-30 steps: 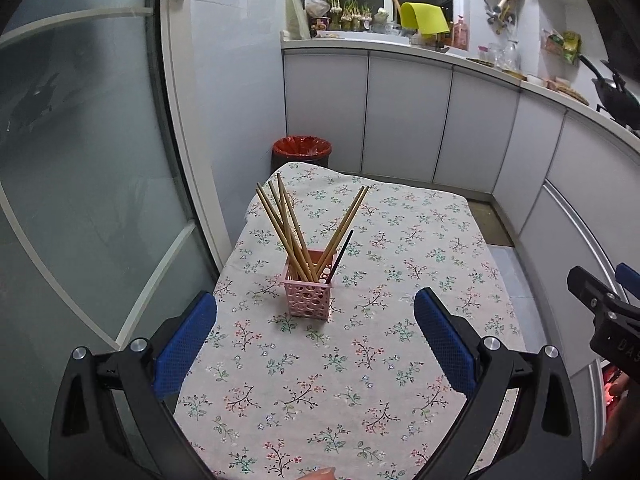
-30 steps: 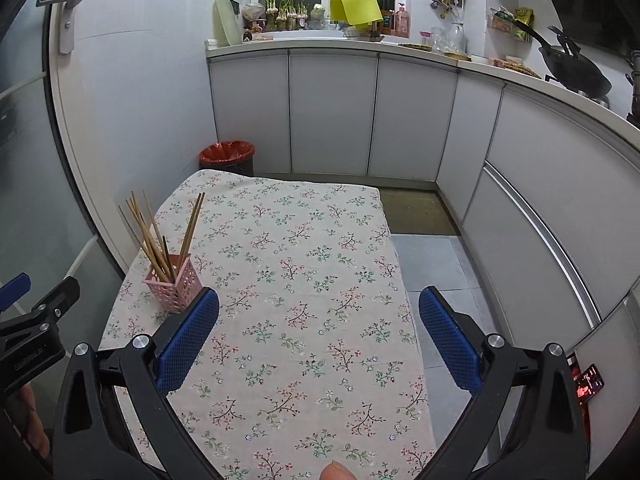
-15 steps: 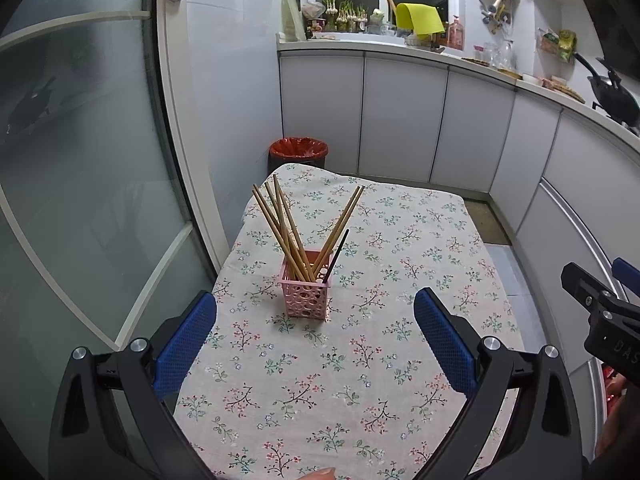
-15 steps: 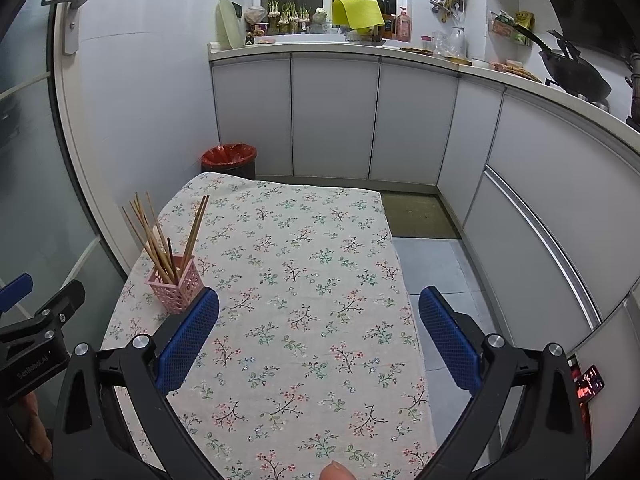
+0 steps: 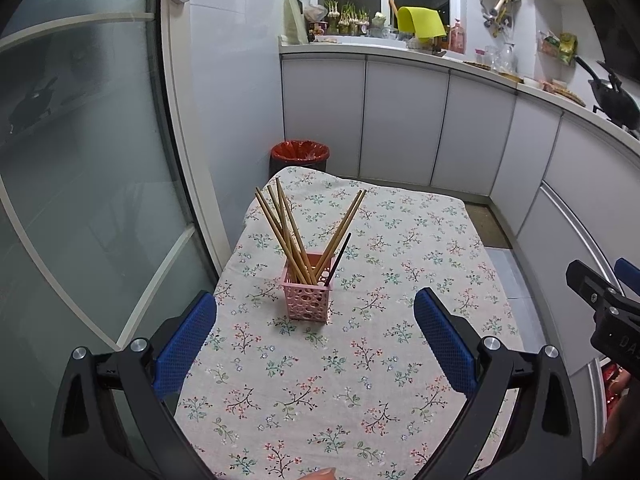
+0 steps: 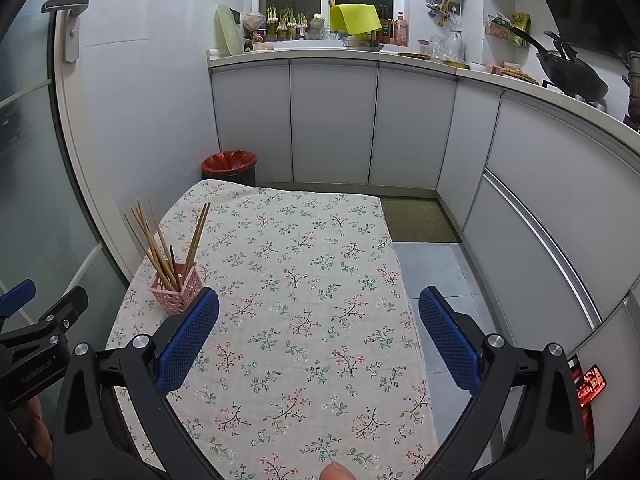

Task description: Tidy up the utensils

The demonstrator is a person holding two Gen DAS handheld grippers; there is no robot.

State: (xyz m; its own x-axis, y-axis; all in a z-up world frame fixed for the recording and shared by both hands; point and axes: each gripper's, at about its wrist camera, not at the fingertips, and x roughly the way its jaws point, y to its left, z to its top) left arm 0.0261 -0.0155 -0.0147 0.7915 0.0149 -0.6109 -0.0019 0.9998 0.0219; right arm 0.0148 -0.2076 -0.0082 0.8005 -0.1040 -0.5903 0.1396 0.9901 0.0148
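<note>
A pink perforated holder (image 5: 307, 296) (image 6: 176, 292) stands on the floral tablecloth (image 5: 360, 360) (image 6: 304, 280), near its left side. Several wooden chopsticks (image 5: 288, 232) (image 6: 154, 240) and one thin dark stick (image 5: 339, 254) lean out of it. My left gripper (image 5: 316, 340) hovers above the near part of the table, open, with the holder seen between its blue pads (image 5: 186, 344). My right gripper (image 6: 318, 340) is open too, over the table's near right part, the holder beyond its left pad (image 6: 188, 340). Neither holds anything.
A red-lined bin (image 5: 300, 156) (image 6: 229, 166) stands on the floor past the table's far end. White cabinets (image 6: 332, 120) run along the back and right. A glass door (image 5: 80, 160) lies close on the left. The right gripper's body (image 5: 604, 312) shows at the left wrist view's right edge.
Both grippers have lifted and drawn back slightly, so the holder sits a little lower and farther in view. The jaws stay open and the chopsticks have not moved.
</note>
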